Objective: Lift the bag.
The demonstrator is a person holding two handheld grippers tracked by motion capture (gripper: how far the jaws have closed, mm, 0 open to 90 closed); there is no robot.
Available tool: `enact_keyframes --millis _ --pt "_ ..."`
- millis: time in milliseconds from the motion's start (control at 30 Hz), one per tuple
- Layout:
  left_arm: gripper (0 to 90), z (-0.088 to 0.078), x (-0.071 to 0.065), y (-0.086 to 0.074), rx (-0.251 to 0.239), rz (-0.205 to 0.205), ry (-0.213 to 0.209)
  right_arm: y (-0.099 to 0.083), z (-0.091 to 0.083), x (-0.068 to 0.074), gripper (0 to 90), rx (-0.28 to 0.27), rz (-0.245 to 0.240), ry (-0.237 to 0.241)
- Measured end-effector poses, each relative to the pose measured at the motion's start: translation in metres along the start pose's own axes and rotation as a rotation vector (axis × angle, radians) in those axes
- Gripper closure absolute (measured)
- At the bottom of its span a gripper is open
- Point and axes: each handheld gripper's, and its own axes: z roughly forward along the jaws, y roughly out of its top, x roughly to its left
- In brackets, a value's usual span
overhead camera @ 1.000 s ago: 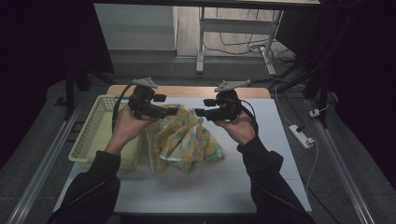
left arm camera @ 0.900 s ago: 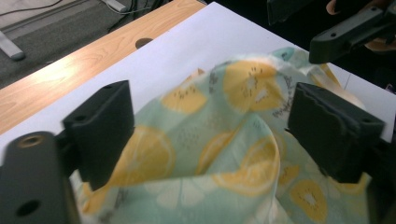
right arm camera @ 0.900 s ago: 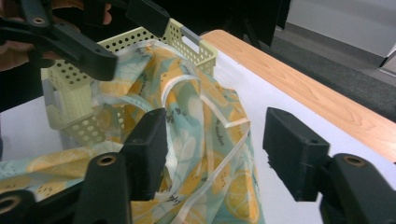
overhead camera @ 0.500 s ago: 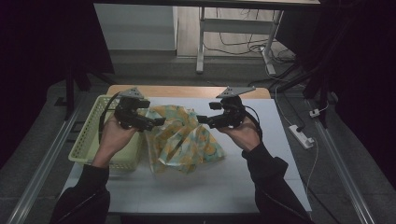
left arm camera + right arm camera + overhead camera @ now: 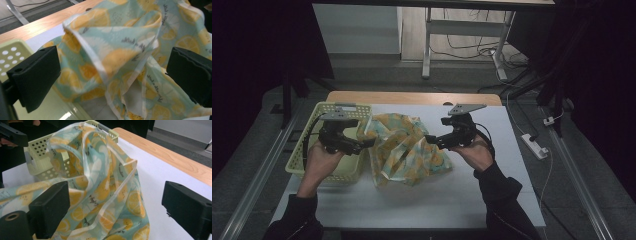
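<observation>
The lemon-print cloth [image 5: 404, 150] is heaped on the white table [image 5: 492, 200], one edge draped against the yellow perforated basket [image 5: 307, 150]. It is judged light, limp and easily snagged; the white hemmed edge [image 5: 96, 63] is best pinched. The jaws of the left gripper [image 5: 369, 143] and right gripper [image 5: 429, 137] have just been opening and are spread wide, nothing clamped. The basket wall crowds the left side.
</observation>
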Motion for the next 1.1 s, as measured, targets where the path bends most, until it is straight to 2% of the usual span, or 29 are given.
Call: enact_keyframes --millis 133,267,600,833,1100 --pt "0.0 0.0 -0.002 -0.012 -0.027 -0.007 0.002 -0.008 -0.001 0.001 3.3 -0.013 -0.006 -0.019" --pt "0.0 0.001 -0.004 -0.02 -0.013 -0.004 0.017 -0.011 -0.002 0.004 0.9 -0.01 -0.028 -0.042" --pt "0.0 -0.005 -0.014 -0.038 -0.036 -0.042 0.05 -0.024 -0.01 0.011 0.0 -0.011 -0.068 -0.051" --pt "0.0 -0.006 -0.019 -0.045 -0.013 -0.045 0.026 -0.033 -0.017 0.014 0.0 -0.006 -0.075 -0.057" --pt "0.0 -0.01 -0.024 -0.057 0.001 -0.077 0.016 -0.041 -0.024 0.016 0.0 -0.002 -0.073 -0.065"
